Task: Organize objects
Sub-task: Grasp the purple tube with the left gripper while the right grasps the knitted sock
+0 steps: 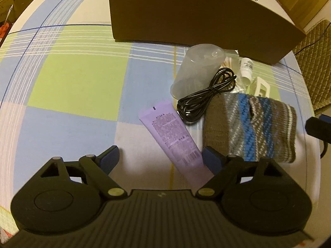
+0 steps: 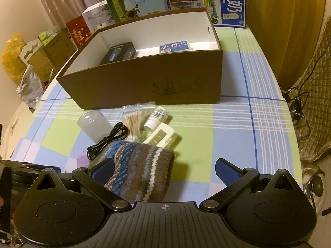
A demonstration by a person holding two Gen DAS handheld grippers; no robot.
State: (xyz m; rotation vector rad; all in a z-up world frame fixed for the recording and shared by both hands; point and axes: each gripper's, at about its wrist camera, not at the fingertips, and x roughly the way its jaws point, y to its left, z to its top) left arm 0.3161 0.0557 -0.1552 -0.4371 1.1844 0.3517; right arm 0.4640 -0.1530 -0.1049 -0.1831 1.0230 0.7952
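Both grippers gape wide and empty — the left gripper over the purple tube, the right gripper by the knitted sock. Loose items cluster before the open box, seemingly awaiting packing.

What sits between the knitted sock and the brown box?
In the right wrist view, a bag of cotton swabs, a small white bottle and a cream clip lie between the sock and the box.

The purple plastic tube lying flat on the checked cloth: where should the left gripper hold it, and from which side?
Grip the purple plastic tube across its middle, coming from above. It lies flat and slanted, its far flat end near the black coiled cable. The left gripper is open; probably turn it so the fingers cross the tube's narrow width.
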